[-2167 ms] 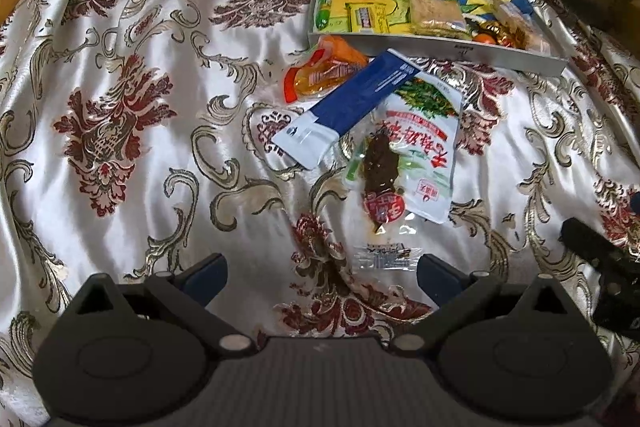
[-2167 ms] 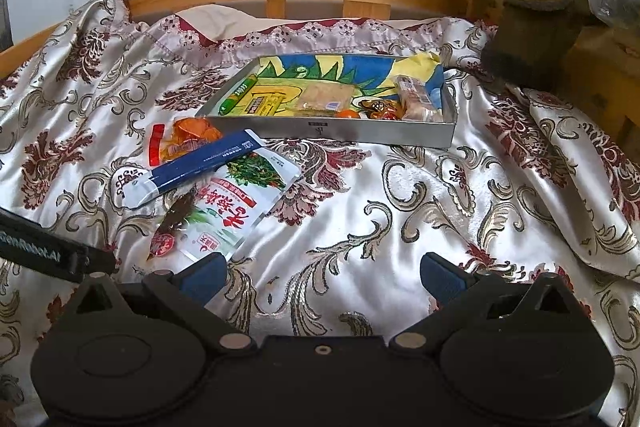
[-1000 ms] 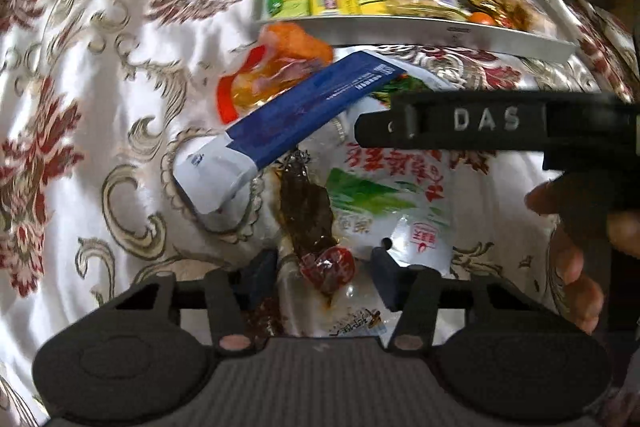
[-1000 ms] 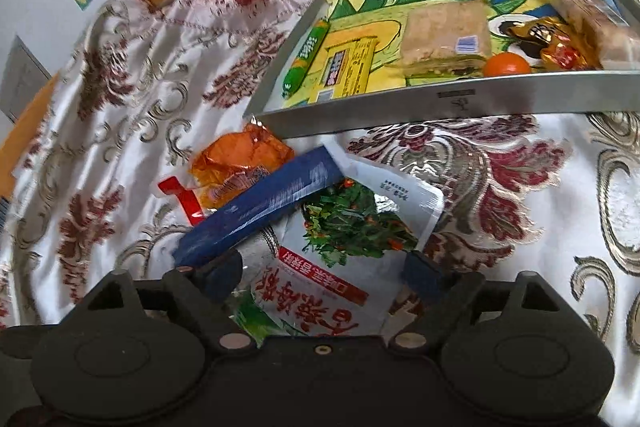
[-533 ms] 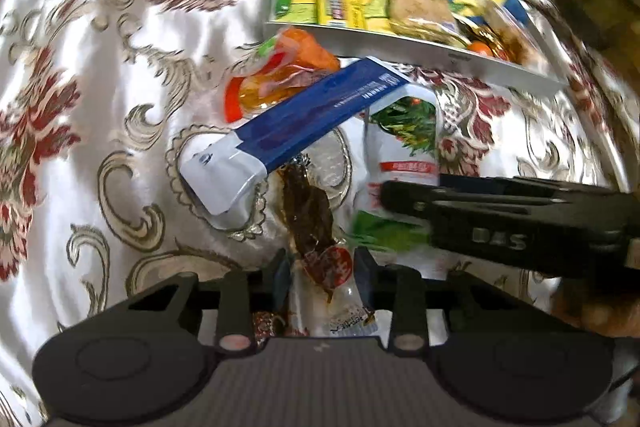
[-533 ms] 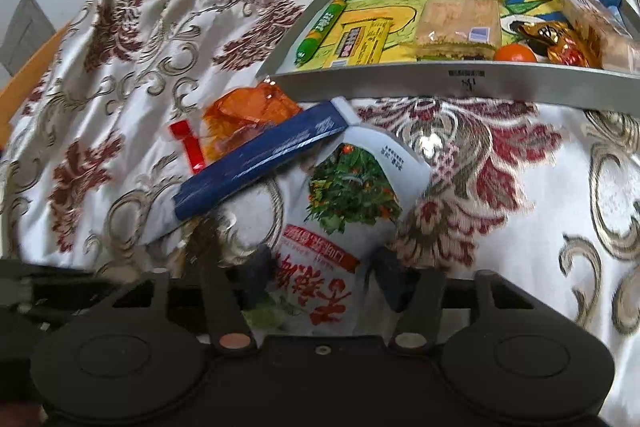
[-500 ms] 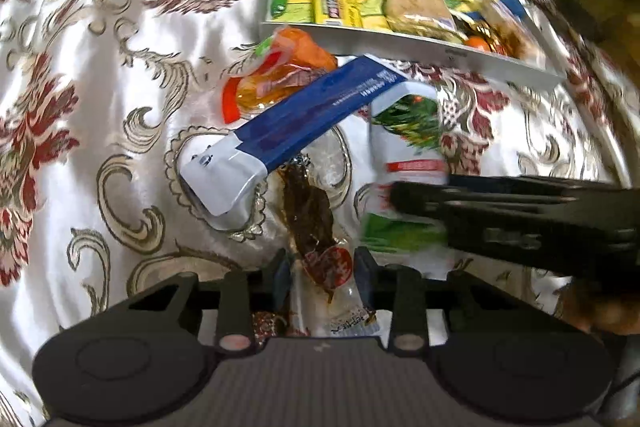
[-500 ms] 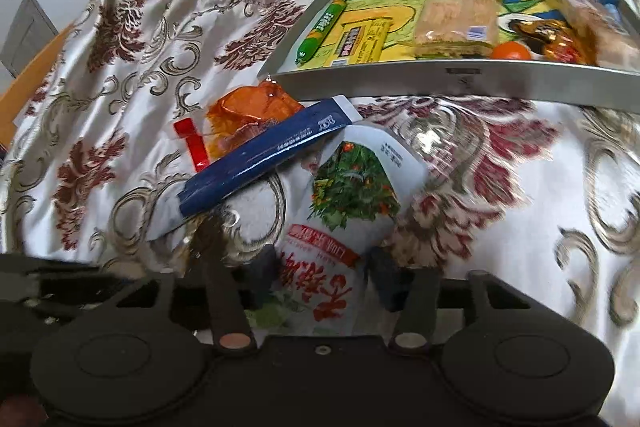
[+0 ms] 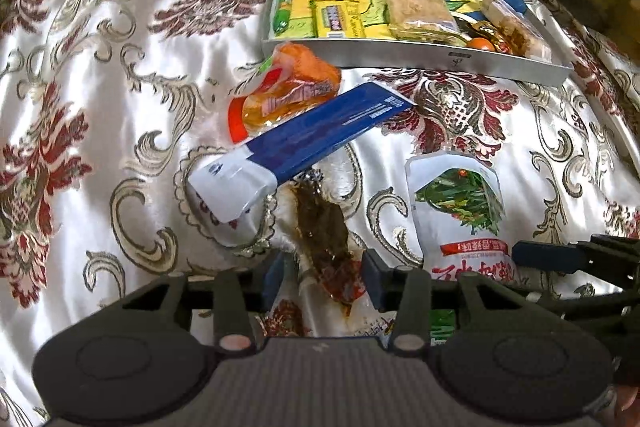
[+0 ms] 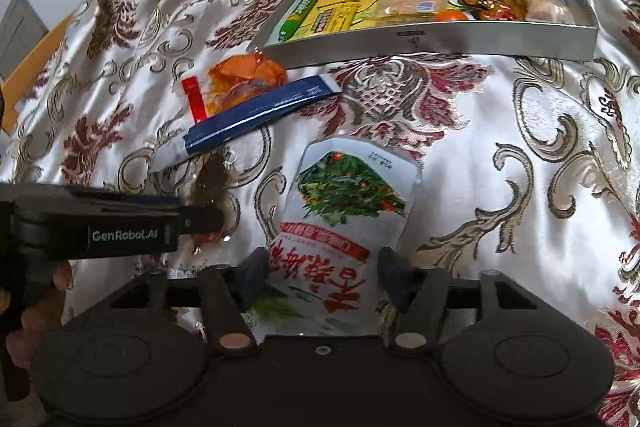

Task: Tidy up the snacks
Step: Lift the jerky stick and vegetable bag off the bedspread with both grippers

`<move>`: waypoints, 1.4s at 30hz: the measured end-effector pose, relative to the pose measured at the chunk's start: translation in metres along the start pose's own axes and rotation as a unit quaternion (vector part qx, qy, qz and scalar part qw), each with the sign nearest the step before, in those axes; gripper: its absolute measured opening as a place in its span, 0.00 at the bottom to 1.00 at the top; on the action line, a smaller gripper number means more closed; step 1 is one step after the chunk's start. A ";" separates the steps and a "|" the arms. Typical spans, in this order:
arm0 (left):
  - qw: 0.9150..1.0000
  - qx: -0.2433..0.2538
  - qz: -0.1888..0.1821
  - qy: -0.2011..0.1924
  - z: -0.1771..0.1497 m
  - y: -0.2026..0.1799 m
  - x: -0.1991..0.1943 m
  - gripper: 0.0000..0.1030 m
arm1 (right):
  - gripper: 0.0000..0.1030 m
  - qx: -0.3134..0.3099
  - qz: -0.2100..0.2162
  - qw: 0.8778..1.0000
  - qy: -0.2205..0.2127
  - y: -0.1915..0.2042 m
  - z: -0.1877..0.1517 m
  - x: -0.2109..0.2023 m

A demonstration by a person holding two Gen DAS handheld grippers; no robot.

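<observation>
Left wrist view: left gripper (image 9: 324, 273) jaws pinch the clear brown-snack packet (image 9: 322, 231) at the bed's near edge; right gripper (image 10: 322, 273) jaws pinch the white vegetable pouch (image 10: 348, 211). Pick-up step; next, likely carry both to the tray (image 10: 420, 41).

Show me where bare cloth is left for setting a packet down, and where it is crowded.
Free: the cloth right of the green-print pouch, below the tray; also the wide stretch left of the blue packet. Crowded: below the tray's left end, where the orange packet, blue packet and brown snack pile up.
</observation>
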State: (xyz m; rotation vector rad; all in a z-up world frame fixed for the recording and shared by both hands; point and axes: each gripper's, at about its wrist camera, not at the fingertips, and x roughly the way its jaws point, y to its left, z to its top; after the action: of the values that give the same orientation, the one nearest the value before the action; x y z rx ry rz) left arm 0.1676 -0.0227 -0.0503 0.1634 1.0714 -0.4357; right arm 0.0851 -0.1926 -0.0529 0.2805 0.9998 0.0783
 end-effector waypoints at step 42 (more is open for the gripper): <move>1.000 -0.014 -0.028 -0.001 0.005 -0.004 0.004 0.27 | 0.39 -0.058 -0.089 0.993 -0.054 0.023 -0.017 -0.004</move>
State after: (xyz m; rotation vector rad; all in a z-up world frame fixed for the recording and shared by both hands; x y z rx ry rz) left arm 0.1715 -0.0293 -0.0506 0.1088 1.0817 -0.4712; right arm 0.0698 -0.1683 -0.0520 0.0880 0.9054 -0.0410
